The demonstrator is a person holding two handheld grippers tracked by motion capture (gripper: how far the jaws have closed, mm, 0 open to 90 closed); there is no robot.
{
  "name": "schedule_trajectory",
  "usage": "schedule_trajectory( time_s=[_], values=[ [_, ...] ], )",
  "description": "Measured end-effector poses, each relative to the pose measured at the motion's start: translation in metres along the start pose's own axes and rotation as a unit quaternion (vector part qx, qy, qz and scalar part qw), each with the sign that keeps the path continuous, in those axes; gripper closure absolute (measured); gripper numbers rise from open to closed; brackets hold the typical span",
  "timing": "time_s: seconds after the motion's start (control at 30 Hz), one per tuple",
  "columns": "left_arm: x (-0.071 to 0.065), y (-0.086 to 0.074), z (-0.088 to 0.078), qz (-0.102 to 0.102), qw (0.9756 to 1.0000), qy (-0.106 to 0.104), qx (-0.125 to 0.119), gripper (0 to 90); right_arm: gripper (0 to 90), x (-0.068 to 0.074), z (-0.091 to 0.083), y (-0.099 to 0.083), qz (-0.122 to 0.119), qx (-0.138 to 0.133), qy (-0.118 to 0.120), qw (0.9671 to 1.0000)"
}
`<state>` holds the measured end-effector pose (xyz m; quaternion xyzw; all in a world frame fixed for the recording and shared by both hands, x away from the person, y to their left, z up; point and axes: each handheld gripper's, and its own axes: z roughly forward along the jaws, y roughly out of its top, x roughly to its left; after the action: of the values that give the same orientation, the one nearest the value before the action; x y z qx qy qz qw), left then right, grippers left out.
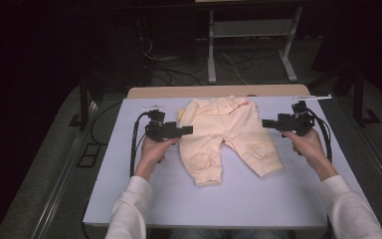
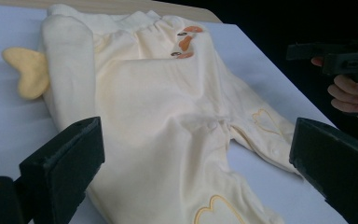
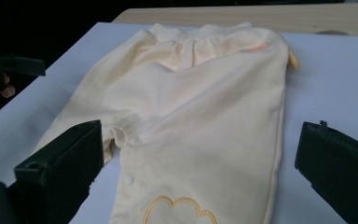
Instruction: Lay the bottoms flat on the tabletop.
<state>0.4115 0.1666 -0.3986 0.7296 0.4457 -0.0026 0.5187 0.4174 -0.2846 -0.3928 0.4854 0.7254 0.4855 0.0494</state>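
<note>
Pale yellow baby trousers (image 1: 224, 134) lie flat on the white table (image 1: 229, 199), waistband at the far side and both legs spread toward the person. Outlined patches mark the knees. My left gripper (image 1: 186, 130) hovers at the trousers' left edge and points right, jaws wide apart. In the left gripper view the left gripper (image 2: 196, 149) is open, with the trousers (image 2: 168, 107) lying beyond it, untouched. My right gripper (image 1: 267, 123) faces it from the trousers' right side. In the right gripper view the right gripper (image 3: 198, 149) stands open over the trousers (image 3: 200, 107).
A darker yellow flap (image 2: 28, 70) sticks out by the waistband. The table's far edge is a wooden strip (image 1: 219, 92). Beyond it stand a metal frame (image 1: 251, 45) and floor cables (image 1: 179, 74). A cable trails from each gripper.
</note>
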Motion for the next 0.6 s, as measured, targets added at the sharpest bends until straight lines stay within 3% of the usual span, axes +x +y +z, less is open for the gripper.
schedule_trajectory(
  time_s=[0.33,0.6],
  values=[
    [-0.006,-0.024,-0.005,-0.005,0.9998,0.011,0.015,5.2,4.6,-0.008,-0.006,-0.022,0.020,0.026,-0.001,0.9995],
    [-0.003,-0.043,-0.008,-0.028,0.9992,0.009,0.026,11.3,10.4,-0.008,-0.011,-0.037,0.025,0.047,0.001,0.9986]
  ],
)
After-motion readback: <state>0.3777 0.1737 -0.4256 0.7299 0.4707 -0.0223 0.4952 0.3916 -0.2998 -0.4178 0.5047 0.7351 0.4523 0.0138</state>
